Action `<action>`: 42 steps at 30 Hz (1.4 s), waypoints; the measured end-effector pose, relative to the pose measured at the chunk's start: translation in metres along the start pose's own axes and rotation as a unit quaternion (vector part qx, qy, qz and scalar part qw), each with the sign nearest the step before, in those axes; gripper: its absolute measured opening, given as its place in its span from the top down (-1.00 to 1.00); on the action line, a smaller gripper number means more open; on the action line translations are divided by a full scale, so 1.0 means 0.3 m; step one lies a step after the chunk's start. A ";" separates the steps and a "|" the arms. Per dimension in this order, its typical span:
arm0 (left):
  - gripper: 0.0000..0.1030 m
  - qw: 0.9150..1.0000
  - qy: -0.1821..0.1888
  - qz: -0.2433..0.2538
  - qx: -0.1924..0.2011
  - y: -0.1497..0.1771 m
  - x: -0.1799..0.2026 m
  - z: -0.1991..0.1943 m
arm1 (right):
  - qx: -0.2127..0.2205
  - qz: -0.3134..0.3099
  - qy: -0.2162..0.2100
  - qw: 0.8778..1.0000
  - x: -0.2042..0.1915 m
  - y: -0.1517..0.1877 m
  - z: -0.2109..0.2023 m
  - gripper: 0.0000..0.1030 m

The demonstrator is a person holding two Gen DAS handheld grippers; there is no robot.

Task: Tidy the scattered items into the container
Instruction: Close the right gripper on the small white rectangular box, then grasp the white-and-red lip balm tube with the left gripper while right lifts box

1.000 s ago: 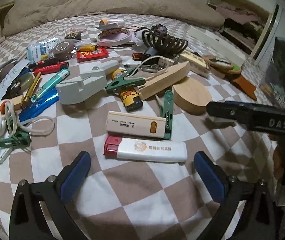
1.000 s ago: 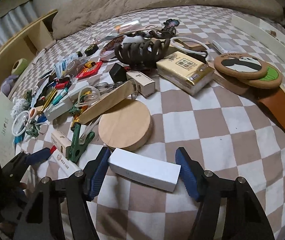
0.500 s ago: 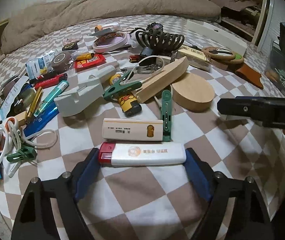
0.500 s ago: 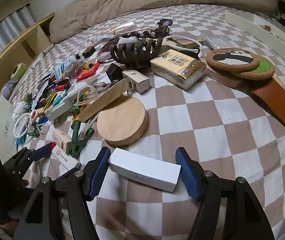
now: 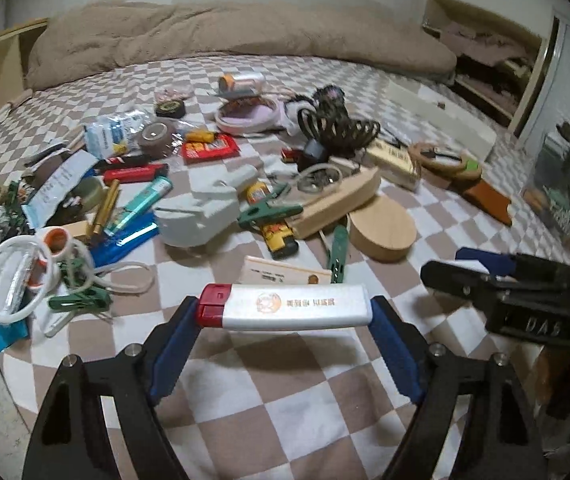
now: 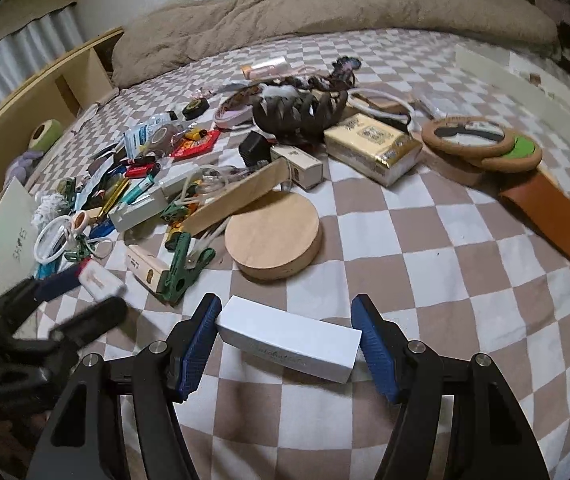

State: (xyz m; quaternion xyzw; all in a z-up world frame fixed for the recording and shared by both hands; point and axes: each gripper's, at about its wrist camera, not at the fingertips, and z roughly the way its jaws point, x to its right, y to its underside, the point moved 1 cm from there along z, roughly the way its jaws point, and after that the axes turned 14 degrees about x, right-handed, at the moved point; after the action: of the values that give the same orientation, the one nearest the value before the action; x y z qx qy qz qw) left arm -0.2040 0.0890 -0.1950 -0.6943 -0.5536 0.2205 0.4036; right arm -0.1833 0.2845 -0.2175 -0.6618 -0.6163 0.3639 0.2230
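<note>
Nearest the lens, the left tongs (image 5: 285,316), black arms with ribbed blue rubber pads, have just been closing and now clamp a smooth white plastic tube with a red cap (image 5: 285,312) end to end, lifted clear of the brown-and-white checked bed sheet (image 5: 285,408). The right tongs (image 6: 287,336), same build, sit partly closed on a matte white rectangular cardboard box (image 6: 289,338), one pad on each short end.

Just beyond the tube lies a cream slim box with an orange figure (image 5: 285,276), and beside it a green plastic clothes peg (image 5: 339,254); two more green pegs show in that view. Farther on sits one round pale wooden disc (image 6: 273,236), smooth and thick, with a pale wooden block (image 6: 237,200) leaning along its edge. Past those come a gold-wrapped tissue pack (image 6: 373,148), a dark claw hair clip (image 6: 301,112) with curved teeth, and two stacked round cork-rimmed coasters (image 6: 481,144).

At the far right edge of the bed rests the long white open tray (image 6: 525,92). A rumpled tan fleece blanket (image 6: 325,4) closes the back.
</note>
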 end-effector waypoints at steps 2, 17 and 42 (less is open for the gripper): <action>-0.63 1.000 -0.003 -0.005 0.005 -0.010 -0.011 -0.012 | 0.009 -0.002 0.003 1.000 -0.002 -0.006 -0.011 -0.31; -0.63 0.996 -0.013 -0.011 0.083 -0.150 -0.018 -0.181 | 0.123 -0.041 0.007 0.992 -0.114 -0.146 -0.176 -0.31; -0.63 0.961 -0.057 -0.052 0.266 -0.309 -0.239 -0.673 | 0.234 -0.090 -0.079 0.965 -0.506 -0.343 -0.468 -0.31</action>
State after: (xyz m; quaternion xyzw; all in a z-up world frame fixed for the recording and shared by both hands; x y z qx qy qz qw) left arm -0.1274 -0.0371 -0.0141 -0.5182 -0.5327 0.3777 0.5523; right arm -0.1407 0.1720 -0.0202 -0.5024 -0.5862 0.5275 0.3546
